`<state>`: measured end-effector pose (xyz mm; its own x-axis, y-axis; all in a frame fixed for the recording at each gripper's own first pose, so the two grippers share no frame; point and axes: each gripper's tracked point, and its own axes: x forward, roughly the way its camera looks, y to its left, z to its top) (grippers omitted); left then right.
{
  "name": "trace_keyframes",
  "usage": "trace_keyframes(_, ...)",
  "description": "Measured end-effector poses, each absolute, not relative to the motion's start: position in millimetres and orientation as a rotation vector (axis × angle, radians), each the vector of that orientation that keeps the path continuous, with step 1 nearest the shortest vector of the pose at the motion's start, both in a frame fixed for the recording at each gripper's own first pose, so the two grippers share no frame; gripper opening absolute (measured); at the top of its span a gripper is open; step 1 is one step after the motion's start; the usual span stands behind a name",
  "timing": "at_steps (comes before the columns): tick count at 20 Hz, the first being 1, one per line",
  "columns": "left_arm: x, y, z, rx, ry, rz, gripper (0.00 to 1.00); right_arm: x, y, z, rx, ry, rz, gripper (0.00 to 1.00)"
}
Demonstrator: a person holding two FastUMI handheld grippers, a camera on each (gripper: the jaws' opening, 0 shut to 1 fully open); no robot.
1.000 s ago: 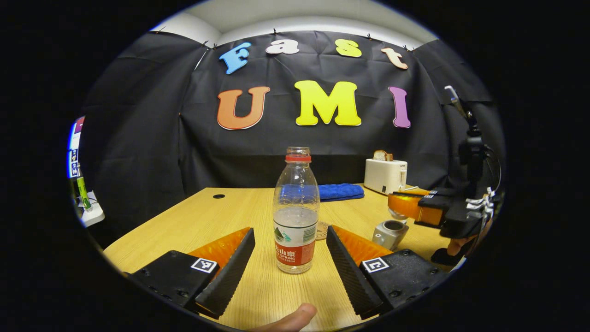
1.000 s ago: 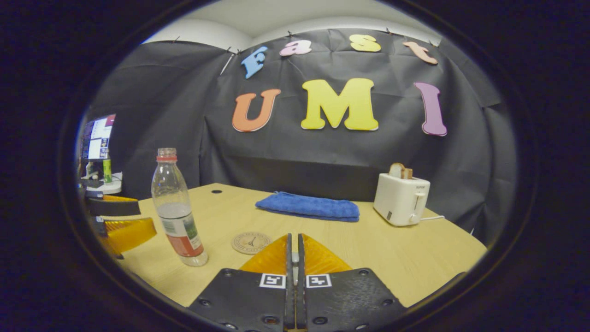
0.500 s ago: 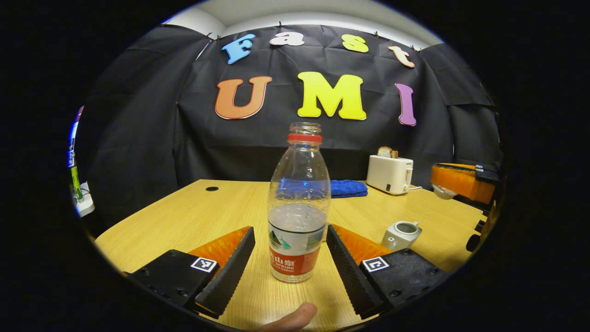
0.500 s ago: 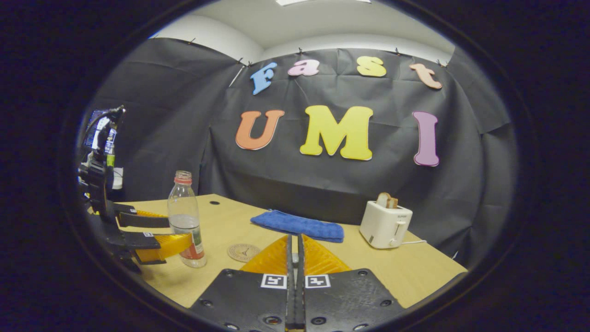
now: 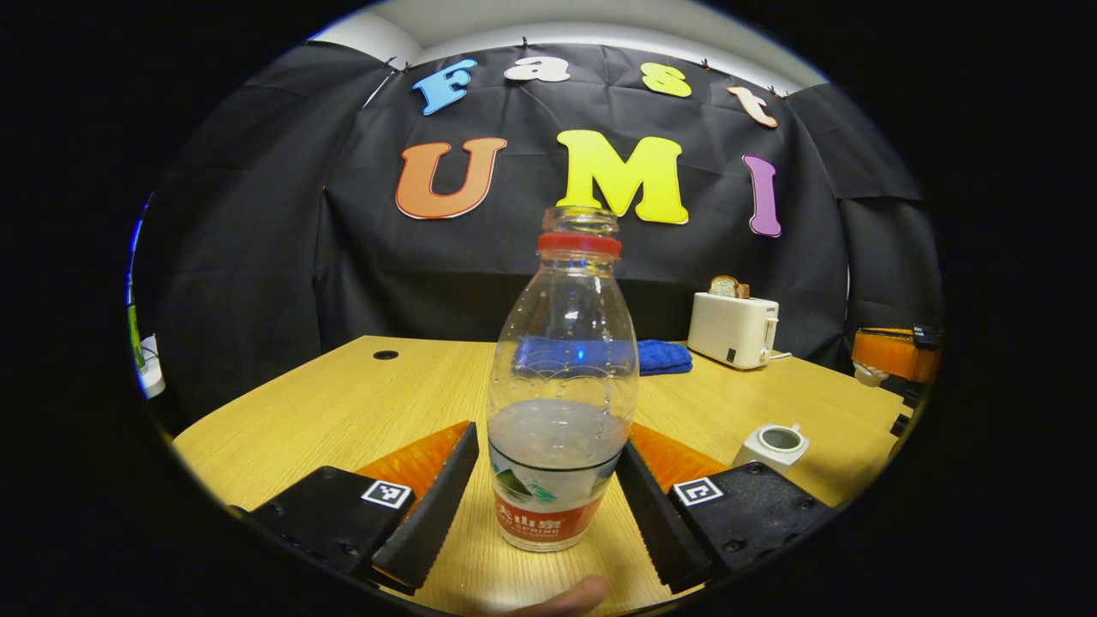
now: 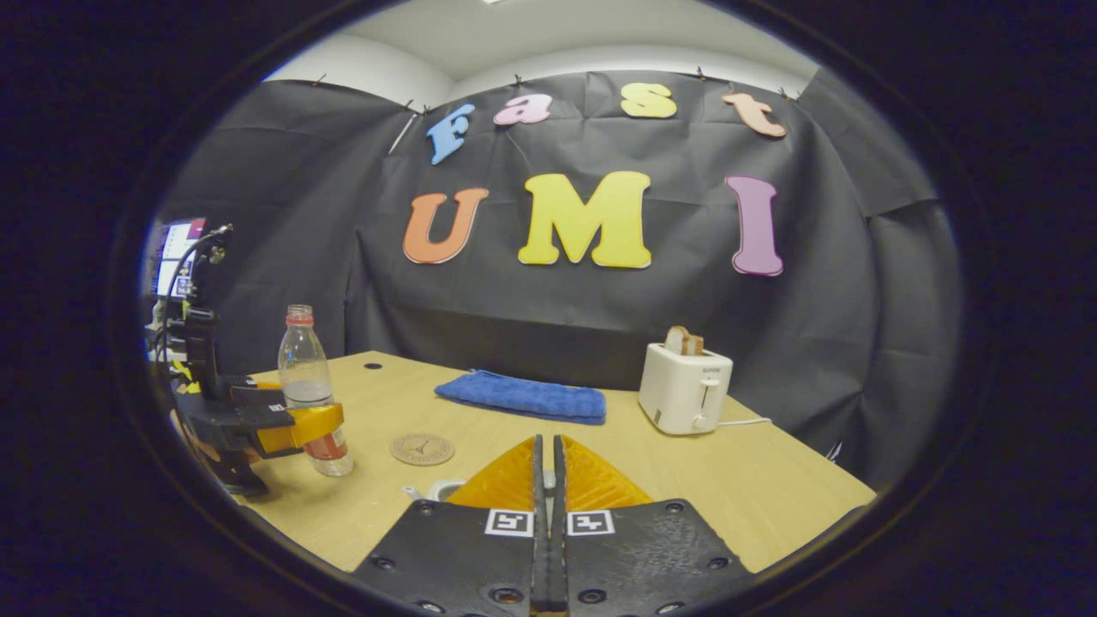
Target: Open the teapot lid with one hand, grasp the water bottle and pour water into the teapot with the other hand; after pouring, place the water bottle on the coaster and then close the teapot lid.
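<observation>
Closer now, left gripper (image 5: pixel 548 501) jaws flank the upright water bottle (image 5: pixel 561 386).

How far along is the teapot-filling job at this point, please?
Done: the teapot is open, the teapot lid apparently held aloft by the shut right gripper. In hand: the left gripper has its open jaws either side of the water bottle, which stands on the table, not yet lifted. Left: grasp, pour, set it on the coaster, close the lid.

Clear bottle (image 5: pixel 563 386) at frame centre, red neck ring, white-green-red label. Pale wood-grain table (image 5: pixel 343 411); blue towel (image 6: pixel 521 398) mid-frame; white toaster (image 6: pixel 684 388) right of it, white teapot (image 5: pixel 774 446) lower right. Tan round coaster (image 6: pixel 422 448) lower left with dark print.
</observation>
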<state>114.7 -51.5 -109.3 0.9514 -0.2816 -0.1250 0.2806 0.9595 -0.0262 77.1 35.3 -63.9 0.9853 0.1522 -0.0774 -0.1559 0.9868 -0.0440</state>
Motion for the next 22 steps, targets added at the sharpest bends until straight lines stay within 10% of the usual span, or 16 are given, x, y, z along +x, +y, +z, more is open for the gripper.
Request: trace_keyframes(22, 66.9, -68.1, -108.7, 0.770, 0.250, -0.095, 0.75, 71.8, -45.9, -105.4, 0.092, 0.210, 0.110, 0.00)
